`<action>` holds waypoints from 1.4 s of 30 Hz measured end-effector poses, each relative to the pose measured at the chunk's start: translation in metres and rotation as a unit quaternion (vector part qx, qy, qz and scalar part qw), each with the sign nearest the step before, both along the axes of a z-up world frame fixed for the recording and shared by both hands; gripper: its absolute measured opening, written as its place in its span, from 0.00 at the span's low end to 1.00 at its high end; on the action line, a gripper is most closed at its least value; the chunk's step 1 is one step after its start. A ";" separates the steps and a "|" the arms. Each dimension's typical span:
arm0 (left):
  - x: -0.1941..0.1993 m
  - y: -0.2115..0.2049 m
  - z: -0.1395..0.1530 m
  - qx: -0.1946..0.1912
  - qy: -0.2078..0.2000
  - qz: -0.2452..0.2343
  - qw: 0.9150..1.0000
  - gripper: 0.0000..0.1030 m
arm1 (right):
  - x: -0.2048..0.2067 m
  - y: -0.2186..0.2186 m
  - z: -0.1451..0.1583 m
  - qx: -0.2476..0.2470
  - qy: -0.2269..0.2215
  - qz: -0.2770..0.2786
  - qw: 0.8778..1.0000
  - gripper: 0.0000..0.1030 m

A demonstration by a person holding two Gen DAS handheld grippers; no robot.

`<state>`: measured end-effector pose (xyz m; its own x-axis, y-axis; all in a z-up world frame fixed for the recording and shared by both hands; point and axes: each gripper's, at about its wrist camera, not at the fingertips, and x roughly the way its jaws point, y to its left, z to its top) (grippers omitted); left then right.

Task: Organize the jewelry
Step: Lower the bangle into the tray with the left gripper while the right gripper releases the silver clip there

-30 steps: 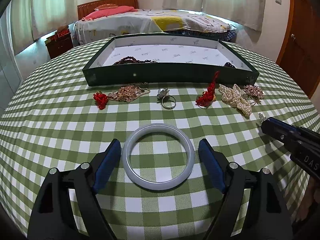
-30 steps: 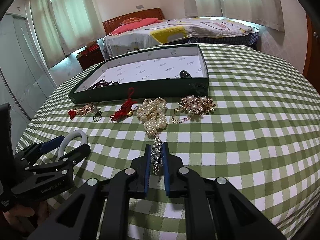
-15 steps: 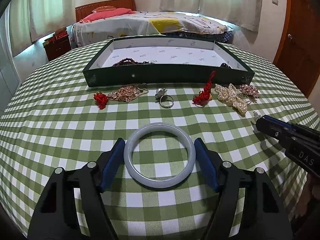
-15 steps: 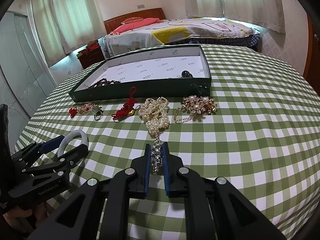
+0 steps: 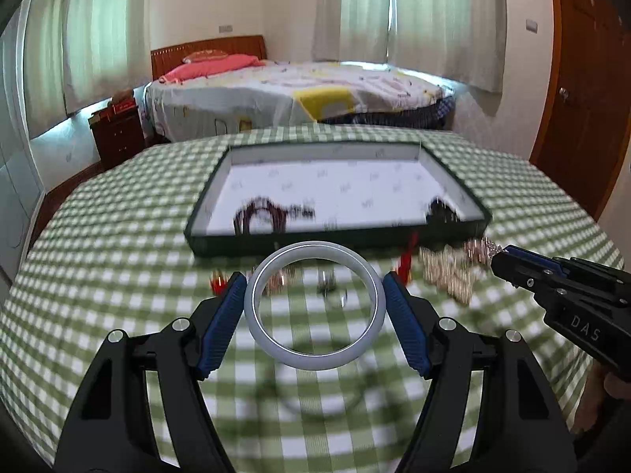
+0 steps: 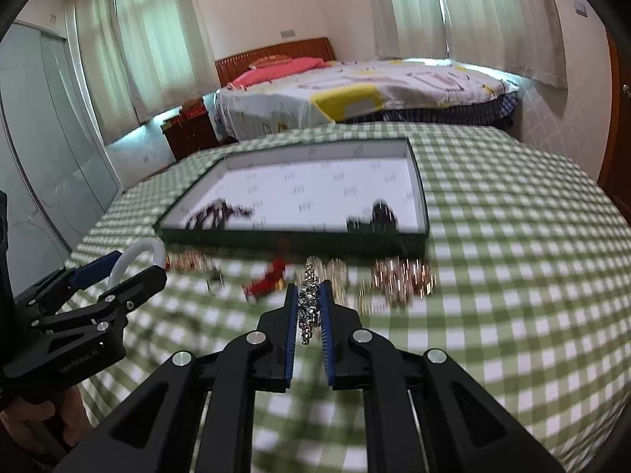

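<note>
Tray (image 5: 335,238) lies straight ahead of both grippers, left gripper (image 5: 314,309) clasping the pale bangle (image 5: 256,315), right gripper (image 6: 308,311) clenched on a sparkly chain (image 6: 308,303).

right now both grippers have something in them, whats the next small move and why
Probably carry both forward over the green tray and release there. The left gripper holds the pale bangle clear of the cloth, the right gripper pinches a sparkly silver piece, and the tray's white floor has bare space.

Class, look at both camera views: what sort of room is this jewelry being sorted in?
Most likely a home bedroom: a made bed with a wooden headboard, curtains over the windows, and a nightstand.
</note>
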<state>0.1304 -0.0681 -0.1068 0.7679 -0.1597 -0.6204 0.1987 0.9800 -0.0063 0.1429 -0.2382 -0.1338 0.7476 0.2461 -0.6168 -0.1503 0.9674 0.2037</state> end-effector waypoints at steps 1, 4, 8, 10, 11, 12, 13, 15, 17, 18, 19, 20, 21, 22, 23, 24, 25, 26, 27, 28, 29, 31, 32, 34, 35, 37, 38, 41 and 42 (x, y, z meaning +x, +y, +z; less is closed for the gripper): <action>0.008 0.000 0.005 -0.002 -0.003 -0.001 1.000 0.67 | 0.006 0.000 0.005 -0.003 -0.006 0.000 1.000 0.11; 0.028 0.001 0.012 -0.011 -0.006 -0.003 1.000 0.67 | 0.024 0.001 0.017 -0.008 -0.021 0.001 1.000 0.11; 0.064 -0.001 0.024 -0.017 -0.018 -0.003 1.000 0.67 | 0.055 0.000 0.032 -0.011 -0.045 -0.002 0.999 0.11; 0.081 -0.004 0.030 -0.007 -0.030 -0.005 1.000 0.67 | 0.075 -0.001 0.038 -0.015 -0.057 -0.004 0.998 0.11; 0.089 -0.006 0.030 -0.003 -0.034 -0.007 0.999 0.67 | 0.081 -0.001 0.039 -0.015 -0.059 -0.005 0.998 0.11; 0.099 -0.008 0.032 0.004 -0.037 -0.008 0.999 0.67 | 0.090 -0.003 0.041 -0.014 -0.062 -0.006 0.998 0.11; 0.106 -0.010 0.032 0.008 -0.039 -0.009 0.999 0.67 | 0.101 -0.004 0.042 -0.014 -0.063 -0.007 0.998 0.11; 0.129 -0.014 0.032 0.017 -0.040 -0.011 0.999 0.67 | 0.123 -0.006 0.042 -0.017 -0.060 -0.007 0.998 0.11; 0.148 -0.016 0.030 0.018 -0.034 -0.009 0.999 0.67 | 0.139 -0.007 0.041 -0.020 -0.056 -0.008 0.998 0.11; 0.159 -0.016 0.028 0.017 -0.029 -0.007 0.999 0.67 | 0.147 -0.007 0.040 -0.022 -0.053 -0.009 0.998 0.11; 0.167 -0.016 0.026 0.017 -0.025 -0.006 1.000 0.67 | 0.158 -0.008 0.037 -0.025 -0.048 -0.009 0.999 0.11; 0.179 -0.014 0.022 0.018 -0.017 -0.003 1.000 0.67 | 0.166 -0.008 0.035 -0.027 -0.040 -0.008 0.999 0.11; 0.189 -0.013 0.019 0.018 -0.009 0.000 1.000 0.67 | 0.175 -0.008 0.032 -0.029 -0.031 -0.007 0.999 0.11; 0.196 -0.011 0.017 0.017 -0.003 0.002 1.000 0.67 | 0.185 -0.009 0.028 -0.030 -0.024 -0.008 0.999 0.11; 0.207 -0.009 0.012 0.016 0.009 0.004 1.000 0.67 | 0.191 -0.009 0.026 -0.033 -0.017 -0.010 0.999 0.11; 0.216 -0.007 0.009 0.016 0.019 0.006 1.000 0.67 | 0.201 -0.010 0.021 -0.038 -0.004 -0.010 0.999 0.11; 0.226 -0.007 0.003 0.017 0.035 0.007 0.999 0.67 | 0.208 -0.012 0.017 -0.038 0.007 -0.012 0.999 0.11; 0.232 -0.006 -0.002 0.017 0.046 0.007 0.999 0.67 | 0.212 -0.012 0.014 -0.037 0.015 -0.014 0.999 0.11; 0.238 -0.005 -0.007 0.017 0.059 0.007 0.998 0.67 | 0.218 -0.014 0.010 -0.036 0.026 -0.016 0.999 0.11; 0.244 -0.005 -0.013 0.021 0.071 0.007 0.997 0.67 | 0.224 -0.015 0.004 -0.034 0.040 -0.018 0.998 0.11; 0.248 -0.005 -0.017 0.023 0.078 0.006 0.997 0.67 | 0.228 -0.016 0.000 -0.034 0.049 -0.019 0.998 0.11; 0.258 -0.004 -0.025 0.027 0.099 0.005 0.995 0.67 | 0.235 -0.017 -0.009 -0.036 0.070 -0.021 0.997 0.11; 0.261 -0.003 -0.028 0.025 0.108 0.005 0.994 0.67 | 0.239 -0.017 -0.011 -0.038 0.078 -0.022 0.996 0.11; 0.269 0.000 -0.029 0.019 0.123 0.009 0.992 0.67 | 0.244 -0.017 -0.016 -0.043 0.092 -0.022 0.995 0.11; 0.273 0.000 -0.030 0.020 0.129 0.010 0.991 0.67 | 0.245 -0.017 -0.018 -0.047 0.096 -0.021 0.994 0.11; 0.281 0.001 -0.031 0.023 0.137 0.012 0.990 0.67 | 0.249 -0.019 -0.021 -0.050 0.104 -0.021 0.993 0.12; 0.285 0.001 -0.031 0.025 0.141 0.013 0.990 0.67 | 0.250 -0.020 -0.023 -0.048 0.108 -0.022 0.993 0.11; 0.296 0.002 -0.038 0.025 0.159 0.016 0.987 0.67 | 0.256 -0.025 -0.027 -0.039 0.124 -0.027 0.991 0.11; 0.298 0.003 -0.041 0.025 0.167 0.017 0.985 0.67 | 0.257 -0.025 -0.028 -0.038 0.128 -0.028 0.991 0.11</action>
<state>0.4289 -0.0650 -0.1483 0.5231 -0.0998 -0.8464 0.1605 0.9869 -0.0172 0.4003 -0.2637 -0.1621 0.5749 0.1533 -0.8037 -0.0483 0.9869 0.1538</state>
